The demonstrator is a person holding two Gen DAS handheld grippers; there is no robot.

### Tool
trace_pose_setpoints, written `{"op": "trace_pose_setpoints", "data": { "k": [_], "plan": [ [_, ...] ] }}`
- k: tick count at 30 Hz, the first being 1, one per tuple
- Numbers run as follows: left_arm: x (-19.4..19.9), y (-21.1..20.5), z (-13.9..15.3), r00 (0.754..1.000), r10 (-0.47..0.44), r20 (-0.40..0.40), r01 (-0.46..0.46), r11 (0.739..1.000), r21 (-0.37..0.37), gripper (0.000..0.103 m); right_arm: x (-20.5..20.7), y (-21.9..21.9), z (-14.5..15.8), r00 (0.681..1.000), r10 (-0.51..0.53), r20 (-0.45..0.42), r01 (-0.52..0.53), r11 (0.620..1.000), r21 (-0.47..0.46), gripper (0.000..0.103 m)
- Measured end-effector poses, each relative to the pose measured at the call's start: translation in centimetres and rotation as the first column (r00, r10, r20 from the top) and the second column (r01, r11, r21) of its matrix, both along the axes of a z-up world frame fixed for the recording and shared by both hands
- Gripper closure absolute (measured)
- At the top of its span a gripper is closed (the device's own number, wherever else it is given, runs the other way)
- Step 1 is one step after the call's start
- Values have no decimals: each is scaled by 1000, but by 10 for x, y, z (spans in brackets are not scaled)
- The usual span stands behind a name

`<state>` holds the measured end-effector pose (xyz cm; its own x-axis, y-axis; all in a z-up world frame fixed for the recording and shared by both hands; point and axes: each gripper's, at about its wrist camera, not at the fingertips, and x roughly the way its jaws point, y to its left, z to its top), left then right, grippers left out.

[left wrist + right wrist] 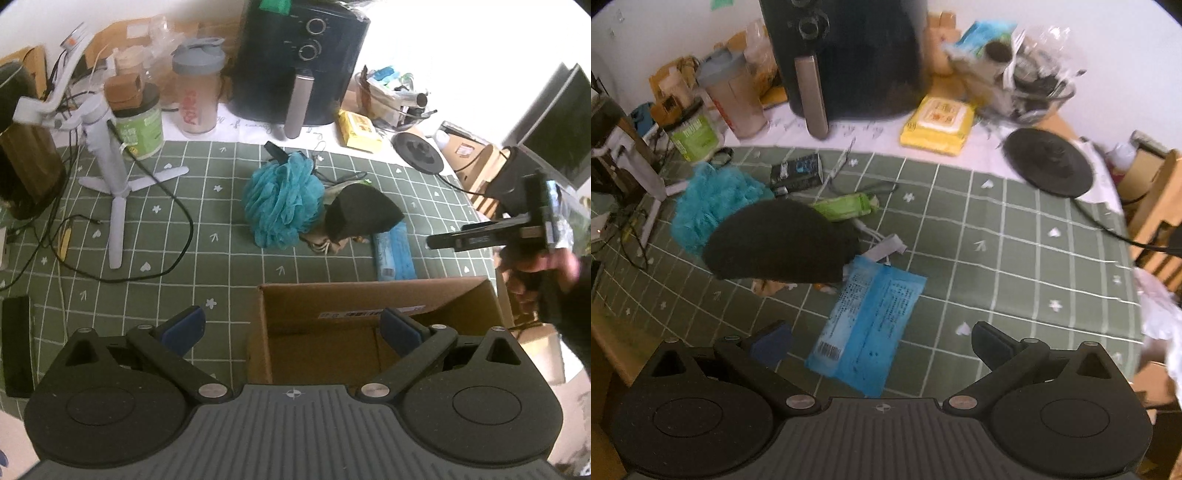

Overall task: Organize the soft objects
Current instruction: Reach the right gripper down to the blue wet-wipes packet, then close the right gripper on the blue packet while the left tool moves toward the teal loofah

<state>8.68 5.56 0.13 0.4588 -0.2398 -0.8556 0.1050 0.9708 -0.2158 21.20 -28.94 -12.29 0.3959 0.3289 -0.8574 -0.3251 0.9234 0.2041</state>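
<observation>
Nothing is packed yet: both tongs, left gripper (291, 328) and right gripper (881, 341), gape released and empty, the cardboard box (369, 295) just ahead of the left looks bare, while the teal bath pouf (282, 201), black beanie (360, 212) and blue tissue pack (866, 325) lie beyond.

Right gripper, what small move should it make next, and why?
Probably ease the right gripper forward and down to straddle the blue packet. Its jaws are open and empty, the packet lies flat on the green cloth right in front, and the cardboard box stands open and empty nearby.
</observation>
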Motion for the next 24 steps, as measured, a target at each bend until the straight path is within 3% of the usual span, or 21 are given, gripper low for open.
{"op": "trace_pose_setpoints", "data": {
  "k": [8,12,15,20,24],
  "plan": [
    [-6,16,-8,997,67,-33,-68,998,-15,0,21,39,-50,998,58,-38,-60,997,-51,0],
    [-8,23,-11,994,95,-51,-95,995,-11,0,34,44,-70,999,20,-47,-22,999,-49,0],
    [-8,28,-14,993,107,-58,-107,994,-11,0,38,49,-80,999,16,-32,-20,994,-110,1],
    [-5,30,-15,993,108,-55,-109,994,-18,0,38,42,-84,999,-8,-37,3,990,-138,16],
    [0,30,-11,995,97,-34,-98,995,-22,0,36,28,-85,996,-66,-57,58,989,-134,20]
  ]
}}
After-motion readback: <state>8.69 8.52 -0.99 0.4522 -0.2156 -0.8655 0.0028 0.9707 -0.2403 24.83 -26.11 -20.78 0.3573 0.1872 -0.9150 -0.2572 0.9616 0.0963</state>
